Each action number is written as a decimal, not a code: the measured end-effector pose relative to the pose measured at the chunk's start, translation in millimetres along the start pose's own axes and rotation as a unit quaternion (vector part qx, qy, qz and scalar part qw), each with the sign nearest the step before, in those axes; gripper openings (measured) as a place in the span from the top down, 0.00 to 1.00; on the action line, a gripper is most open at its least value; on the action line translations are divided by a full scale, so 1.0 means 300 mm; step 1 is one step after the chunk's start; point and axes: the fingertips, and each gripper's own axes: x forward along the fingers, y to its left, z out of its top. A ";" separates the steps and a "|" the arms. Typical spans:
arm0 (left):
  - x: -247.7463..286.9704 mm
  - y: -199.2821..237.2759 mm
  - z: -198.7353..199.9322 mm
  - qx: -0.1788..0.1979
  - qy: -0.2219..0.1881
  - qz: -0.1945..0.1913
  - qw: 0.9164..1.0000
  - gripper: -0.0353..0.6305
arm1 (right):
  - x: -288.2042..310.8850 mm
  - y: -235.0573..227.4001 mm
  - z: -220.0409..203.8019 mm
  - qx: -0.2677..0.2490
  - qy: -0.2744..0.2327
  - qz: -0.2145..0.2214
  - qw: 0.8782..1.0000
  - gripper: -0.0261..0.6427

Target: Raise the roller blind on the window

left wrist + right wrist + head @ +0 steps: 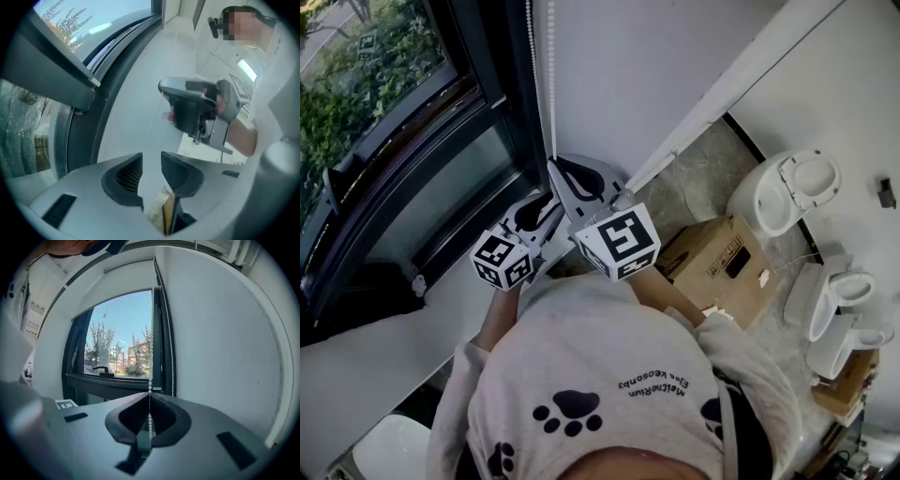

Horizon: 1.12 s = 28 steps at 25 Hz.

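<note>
Holding the bead chain (pixel 152 333) pinched between closed fingers (pixel 169 422), the right gripper (pixel 149 395) is, we find, the only grip. The left gripper (pixel 151 161) stands open, with nothing between its fingers. We judge a slanted pull could slip beads through the right fingers.

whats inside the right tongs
The white bead chain runs through the right tongs, which are shut on it. Beads show above and just below the pinch; further down the tongs' body covers it.
</note>
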 end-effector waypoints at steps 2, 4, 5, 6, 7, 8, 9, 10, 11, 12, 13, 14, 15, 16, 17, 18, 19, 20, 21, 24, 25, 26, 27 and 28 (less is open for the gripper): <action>-0.021 -0.008 0.076 0.009 -0.011 0.001 1.000 0.76 | 0.002 0.001 -0.001 -0.001 0.000 0.000 1.000 0.95; -0.043 -0.015 0.152 0.018 -0.023 0.005 1.000 0.76 | 0.004 0.002 -0.001 -0.003 0.001 0.000 1.000 0.95; -0.055 -0.019 0.192 0.023 -0.030 0.007 0.999 0.76 | 0.005 0.003 -0.001 -0.004 0.001 0.000 1.000 0.95; -0.066 -0.024 0.232 0.028 -0.037 0.009 0.999 0.76 | 0.006 0.003 -0.001 -0.004 0.001 0.000 1.000 0.95; -0.077 -0.029 0.271 0.035 -0.043 0.011 0.998 0.76 | 0.007 0.004 -0.001 -0.004 0.000 0.000 1.000 0.95; -0.088 -0.034 0.310 0.041 -0.049 0.012 0.998 0.76 | 0.007 0.004 -0.001 -0.005 0.001 0.000 1.000 0.95; -0.098 -0.040 0.347 0.048 -0.055 0.014 0.997 0.76 | 0.008 0.005 -0.002 -0.005 0.001 0.000 1.000 0.95; -0.107 -0.046 0.381 0.055 -0.060 0.014 0.997 0.77 | 0.009 0.006 -0.003 -0.006 0.002 0.001 1.000 0.95; -0.113 -0.054 0.413 0.063 -0.064 0.014 0.996 0.77 | 0.009 0.006 -0.004 -0.006 0.002 0.001 1.000 0.95; -0.117 -0.062 0.445 0.072 -0.067 0.012 0.995 0.78 | 0.010 0.007 -0.004 -0.007 0.002 0.001 1.000 0.95; -0.120 -0.072 0.477 0.081 -0.070 0.010 0.994 0.78 | 0.012 0.008 -0.004 -0.007 0.002 0.001 1.000 0.95; -0.122 -0.082 0.509 0.089 -0.073 0.007 0.993 0.78 | 0.014 0.009 -0.003 -0.007 0.002 0.001 1.000 0.95; -0.121 -0.095 0.539 0.098 -0.076 0.003 0.992 0.79 | 0.016 0.010 -0.003 -0.008 0.002 0.001 1.000 0.95; -0.119 -0.108 0.567 0.108 -0.078 0.000 0.991 0.79 | 0.016 0.012 -0.004 -0.008 0.002 0.002 1.000 0.95; -0.115 -0.121 0.591 0.116 -0.079 -0.004 0.990 0.79 | 0.016 0.014 -0.005 -0.009 0.003 0.003 1.000 0.95; -0.110 -0.132 0.612 0.124 -0.081 -0.006 0.989 0.80 | 0.016 0.016 -0.005 -0.009 0.004 0.004 1.000 0.95; -0.104 -0.141 0.631 0.131 -0.082 -0.008 0.988 0.80 | 0.016 0.018 -0.005 -0.009 0.005 0.005 1.000 0.95; -0.097 -0.146 0.647 0.138 -0.082 -0.009 0.987 0.80 | 0.017 0.020 -0.004 -0.010 0.005 0.006 1.000 0.95; -0.090 -0.149 0.662 0.143 -0.082 -0.010 0.986 0.81 | 0.018 0.022 -0.004 -0.011 0.006 0.006 1.000 0.95; -0.072 -0.154 0.716 0.159 -0.085 -0.013 0.983 0.81 | 0.027 0.023 -0.004 -0.013 0.007 0.008 1.000 0.95; -0.069 -0.156 0.739 0.166 -0.087 -0.013 0.982 0.81 | 0.030 0.023 -0.004 -0.013 0.007 0.008 1.000 0.95; -0.066 -0.160 0.764 0.173 -0.089 -0.012 0.981 0.82 | 0.032 0.022 -0.003 -0.013 0.007 0.008 1.000 0.95; -0.064 -0.164 0.788 0.178 -0.093 -0.012 0.980 0.82 | 0.033 0.022 -0.003 -0.012 0.006 0.009 1.000 0.95; -0.062 -0.169 0.811 0.182 -0.098 -0.012 0.978 0.83 | 0.033 0.023 -0.002 -0.011 0.005 0.010 1.000 0.95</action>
